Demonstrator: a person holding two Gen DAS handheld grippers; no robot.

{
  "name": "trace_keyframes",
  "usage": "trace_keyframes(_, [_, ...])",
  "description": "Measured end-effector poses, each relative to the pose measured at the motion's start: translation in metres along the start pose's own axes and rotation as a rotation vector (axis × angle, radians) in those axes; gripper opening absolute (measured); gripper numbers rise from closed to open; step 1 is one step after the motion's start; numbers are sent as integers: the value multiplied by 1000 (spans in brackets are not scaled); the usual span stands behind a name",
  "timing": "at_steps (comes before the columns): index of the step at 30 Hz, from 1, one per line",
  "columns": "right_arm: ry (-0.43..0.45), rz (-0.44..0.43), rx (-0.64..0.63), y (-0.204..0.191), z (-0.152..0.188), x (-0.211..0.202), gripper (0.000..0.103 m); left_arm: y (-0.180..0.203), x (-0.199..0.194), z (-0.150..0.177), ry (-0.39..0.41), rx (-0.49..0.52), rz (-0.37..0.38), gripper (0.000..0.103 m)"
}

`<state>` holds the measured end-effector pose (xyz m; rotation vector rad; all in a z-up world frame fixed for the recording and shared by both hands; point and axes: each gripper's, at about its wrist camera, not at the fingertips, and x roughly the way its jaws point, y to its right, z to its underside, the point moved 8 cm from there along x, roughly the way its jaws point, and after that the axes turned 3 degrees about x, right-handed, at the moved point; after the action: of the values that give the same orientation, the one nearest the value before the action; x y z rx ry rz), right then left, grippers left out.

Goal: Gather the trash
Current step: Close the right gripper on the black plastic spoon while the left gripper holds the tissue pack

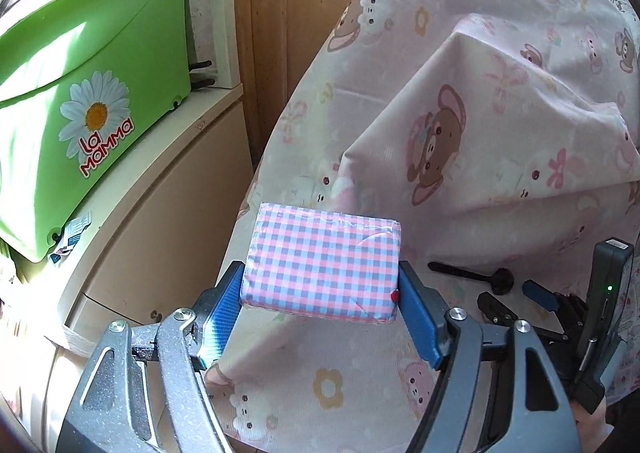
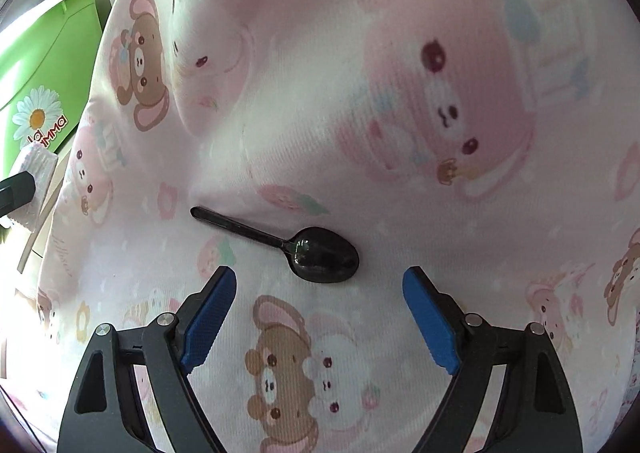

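Note:
My left gripper (image 1: 320, 285) is shut on a pink-and-blue checked packet (image 1: 322, 263) and holds it above the pink cartoon-print cloth (image 1: 460, 141). A black plastic spoon (image 2: 296, 245) lies flat on that cloth, bowl toward the right. My right gripper (image 2: 320, 281) is open and empty, its blue fingertips just short of the spoon's bowl on either side. In the left wrist view the spoon (image 1: 476, 277) and the right gripper (image 1: 560, 309) show at the lower right. In the right wrist view an edge of the packet (image 2: 38, 169) shows at the far left.
A green plastic tub (image 1: 80, 93) with a daisy label sits on a beige cabinet (image 1: 168, 213) to the left of the cloth. A wooden wall (image 1: 280, 13) stands behind. The cloth rises in folds (image 1: 500, 101) at the back.

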<state>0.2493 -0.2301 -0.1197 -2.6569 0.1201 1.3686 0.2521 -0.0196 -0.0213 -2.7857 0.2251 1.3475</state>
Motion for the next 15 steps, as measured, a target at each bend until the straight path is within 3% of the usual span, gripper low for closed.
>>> trace_keyframes(3, [20, 35, -36, -3, -5, 4, 66, -2, 0, 0, 4, 1, -3, 72])
trace_keyframes(5, [34, 51, -60, -6, -7, 5, 45, -2, -1, 0, 7, 4, -5, 72])
trace_keyframes(6, [35, 44, -64, -7, -8, 5, 40, -2, -1, 0, 8, 5, -5, 72])
trace_keyframes(15, [59, 6, -53, -12, -2, -14, 39, -1, -4, 0, 12, 13, 1, 72])
